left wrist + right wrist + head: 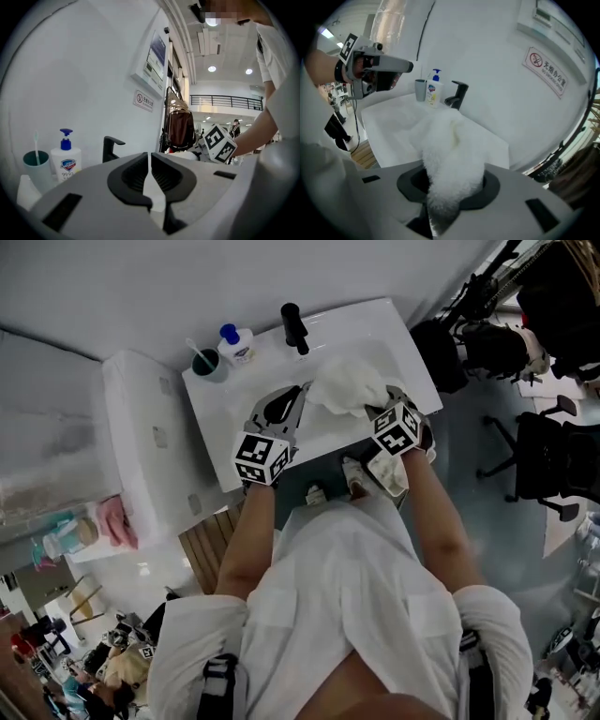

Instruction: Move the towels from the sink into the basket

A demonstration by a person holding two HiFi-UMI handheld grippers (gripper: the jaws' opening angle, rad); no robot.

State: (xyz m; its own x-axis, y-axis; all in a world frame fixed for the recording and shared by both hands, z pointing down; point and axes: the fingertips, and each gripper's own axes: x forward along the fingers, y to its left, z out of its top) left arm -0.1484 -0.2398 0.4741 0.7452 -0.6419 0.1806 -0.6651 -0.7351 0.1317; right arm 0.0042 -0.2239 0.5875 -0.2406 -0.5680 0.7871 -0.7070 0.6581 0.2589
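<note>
A white fluffy towel [347, 385] hangs above the white sink [380, 317], bunched between the jaws of my right gripper [372, 411]. In the right gripper view the towel [450, 150] fills the jaws of the right gripper [451, 180] and trails down toward the basin [389, 126]. My left gripper [300, 392] hovers over the sink's left half, beside the towel. Its jaws stand closed with nothing between them in the left gripper view [150, 157]. No basket shows in any view.
A black faucet [293, 327], a soap pump bottle [237, 343] and a cup with a toothbrush [206, 362] stand along the sink's back edge. A white cabinet [141, 446] is at the left, wooden slats [206, 549] below it. Office chairs [548, 465] stand at the right.
</note>
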